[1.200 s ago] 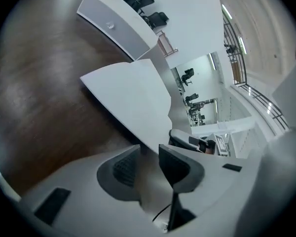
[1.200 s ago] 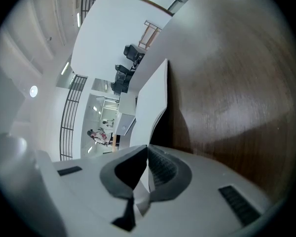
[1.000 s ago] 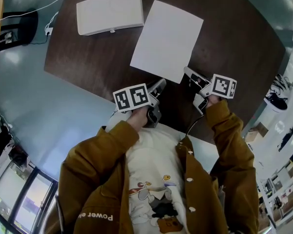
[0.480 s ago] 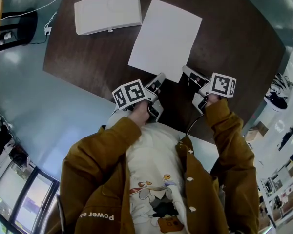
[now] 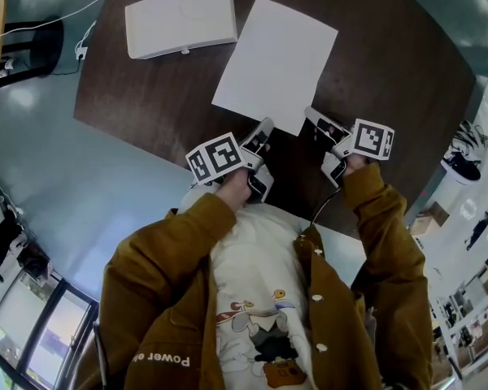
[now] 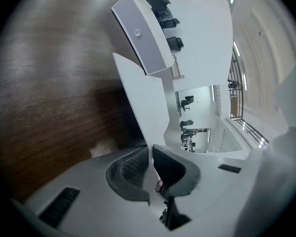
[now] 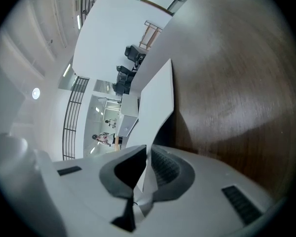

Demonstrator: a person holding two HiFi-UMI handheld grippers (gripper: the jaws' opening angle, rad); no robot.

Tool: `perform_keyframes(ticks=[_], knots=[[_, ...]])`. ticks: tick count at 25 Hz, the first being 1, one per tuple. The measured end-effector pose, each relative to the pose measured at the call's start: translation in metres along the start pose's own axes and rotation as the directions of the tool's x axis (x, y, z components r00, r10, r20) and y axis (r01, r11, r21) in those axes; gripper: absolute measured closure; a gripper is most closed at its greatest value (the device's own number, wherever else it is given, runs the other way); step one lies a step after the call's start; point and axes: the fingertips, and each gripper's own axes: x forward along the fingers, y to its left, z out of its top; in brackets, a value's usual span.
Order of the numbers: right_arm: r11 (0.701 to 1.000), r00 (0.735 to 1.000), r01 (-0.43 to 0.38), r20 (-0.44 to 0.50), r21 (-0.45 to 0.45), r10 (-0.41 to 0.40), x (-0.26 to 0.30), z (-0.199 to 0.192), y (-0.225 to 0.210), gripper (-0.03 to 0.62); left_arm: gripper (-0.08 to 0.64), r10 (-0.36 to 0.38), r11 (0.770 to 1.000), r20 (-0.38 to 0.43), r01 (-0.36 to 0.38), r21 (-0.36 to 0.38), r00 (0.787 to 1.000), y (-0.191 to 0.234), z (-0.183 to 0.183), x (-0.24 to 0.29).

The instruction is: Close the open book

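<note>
A large white sheet, the book's open leaf (image 5: 276, 63), lies slanted on the dark wooden table (image 5: 146, 104). Both grippers are at its near edge. My left gripper (image 5: 264, 128) is at the near left part of that edge. In the left gripper view its jaws are closing, and the pads of the left gripper (image 6: 150, 154) pinch the edge of the leaf (image 6: 143, 102), which stands up between them. My right gripper (image 5: 313, 118) is shut on the near right corner. In the right gripper view the leaf (image 7: 155, 107) runs up from between the right gripper's (image 7: 147, 157) pads.
A white flat box (image 5: 181, 19) lies at the table's far left, close beside the leaf, and the left gripper view shows the box (image 6: 140, 33) beyond the leaf. The table's near edge is just behind both grippers. Blue-grey floor lies left of the table.
My left gripper has moved a little forward to the leaf's near edge, rolled, and gone from open to closed on it. The right gripper has stayed put, still shut on its corner.
</note>
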Motion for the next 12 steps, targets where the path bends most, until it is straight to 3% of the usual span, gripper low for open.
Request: perform_keyframes(ticks=[2,6,9,12], knots=[[0.999,0.999,0.037,-0.001,0.027,-0.037,-0.002,-0.002,-0.005,0.540,0.533,-0.014,1.000,0.005,0.014,0.001,1.000,-0.006,0.002,0.000],[0.999,1.000,0.021,0.004,0.026,-0.021,-0.001,-0.003,0.000,0.469,0.549,-0.031,1.000,0.008,0.031,0.003,0.999,-0.017,0.004,0.000],[0.998,0.999,-0.052,0.015,-0.019,0.052,0.001,-0.003,0.017,0.439,0.551,-0.042,0.999,0.009,0.042,0.000,0.999,-0.022,0.005,-0.002],[0.994,1.000,-0.011,0.019,-0.104,0.014,-0.007,-0.006,0.026,0.419,0.551,-0.055,0.998,0.009,0.055,-0.002,0.998,-0.030,0.007,-0.004]])
